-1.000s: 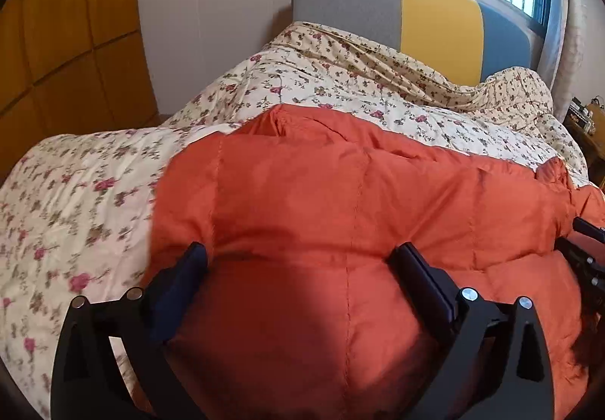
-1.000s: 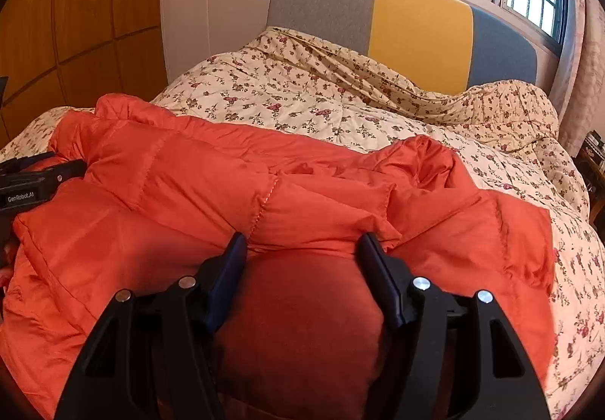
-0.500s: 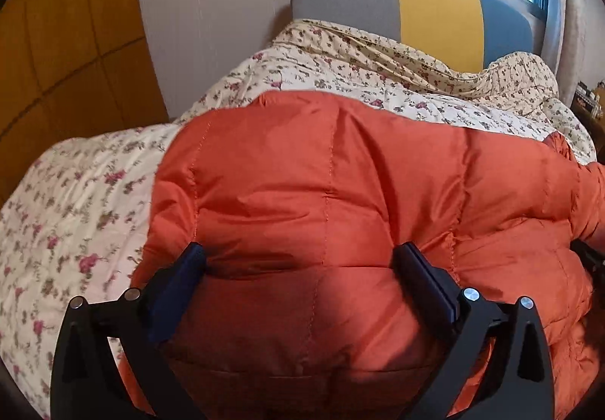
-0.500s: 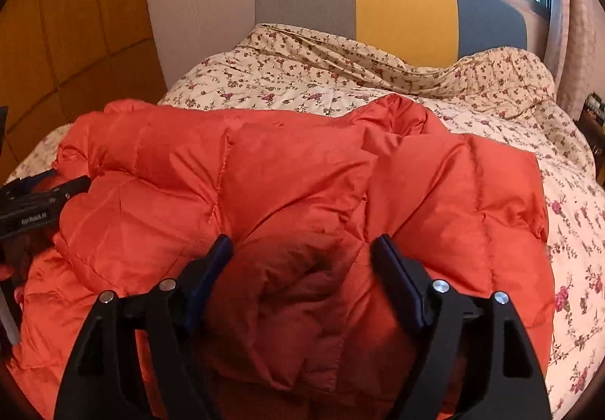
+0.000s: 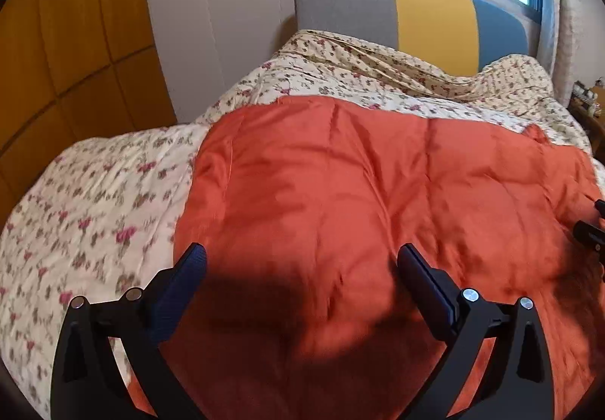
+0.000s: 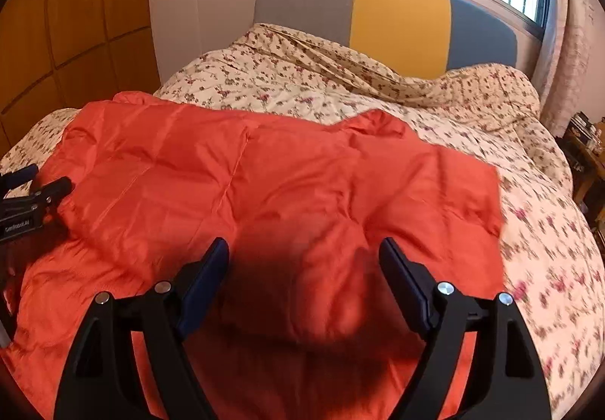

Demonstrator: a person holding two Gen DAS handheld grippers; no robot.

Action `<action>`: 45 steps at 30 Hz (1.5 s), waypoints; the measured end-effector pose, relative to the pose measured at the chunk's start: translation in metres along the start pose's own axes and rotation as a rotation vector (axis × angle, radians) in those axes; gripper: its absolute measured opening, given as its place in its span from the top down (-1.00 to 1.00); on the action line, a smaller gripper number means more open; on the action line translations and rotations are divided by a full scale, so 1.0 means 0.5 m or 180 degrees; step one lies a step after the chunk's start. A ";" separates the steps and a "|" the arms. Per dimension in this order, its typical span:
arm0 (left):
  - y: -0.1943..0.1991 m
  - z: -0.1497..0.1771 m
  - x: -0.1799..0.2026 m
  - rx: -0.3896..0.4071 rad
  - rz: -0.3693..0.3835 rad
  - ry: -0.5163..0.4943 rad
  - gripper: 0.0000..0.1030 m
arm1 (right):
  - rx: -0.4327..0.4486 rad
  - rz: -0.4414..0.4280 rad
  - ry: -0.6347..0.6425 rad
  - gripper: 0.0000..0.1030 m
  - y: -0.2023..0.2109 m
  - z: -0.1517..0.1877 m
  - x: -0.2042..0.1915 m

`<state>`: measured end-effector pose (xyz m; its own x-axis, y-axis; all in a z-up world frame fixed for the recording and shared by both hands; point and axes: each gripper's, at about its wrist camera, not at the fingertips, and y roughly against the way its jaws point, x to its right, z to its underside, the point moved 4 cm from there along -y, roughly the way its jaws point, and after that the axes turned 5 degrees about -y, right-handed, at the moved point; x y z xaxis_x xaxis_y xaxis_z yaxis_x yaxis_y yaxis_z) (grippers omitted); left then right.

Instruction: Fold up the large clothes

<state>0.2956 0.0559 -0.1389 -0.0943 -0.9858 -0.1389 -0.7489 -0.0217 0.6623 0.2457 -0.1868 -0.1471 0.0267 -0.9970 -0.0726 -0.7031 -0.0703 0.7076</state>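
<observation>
Crosswise, orange puffer jacket (image 5: 378, 185) on floral quilt (image 5: 94, 200), long axis left-right

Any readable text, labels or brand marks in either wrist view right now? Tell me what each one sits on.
"GenRobot.AI", small and blurred, so only roughly legible: white label on the left gripper body at the left edge of the right wrist view.
No text shows on the orange down jacket, the floral quilt or the headboard.
Items on the side table: too small to read.
</observation>
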 end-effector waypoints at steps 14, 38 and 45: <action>0.106 0.161 -0.008 -0.0433 0.0759 0.0270 -0.94 | -0.0194 0.0102 -0.0102 -0.67 0.166 0.129 0.054; 0.294 0.303 -0.134 -0.0097 0.0347 0.0523 -0.94 | -0.0760 -0.0324 -0.1314 -0.37 0.357 0.413 0.255; 0.271 0.372 -0.145 -0.0399 0.0588 0.0646 -0.79 | -0.0841 -0.0842 -0.1391 -0.09 0.367 0.454 0.225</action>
<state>0.0792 0.1552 -0.1761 -0.0791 -0.9878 0.1340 -0.6433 0.1533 0.7502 -0.0418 -0.3044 -0.1849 -0.1582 -0.8425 -0.5150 -0.5096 -0.3771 0.7734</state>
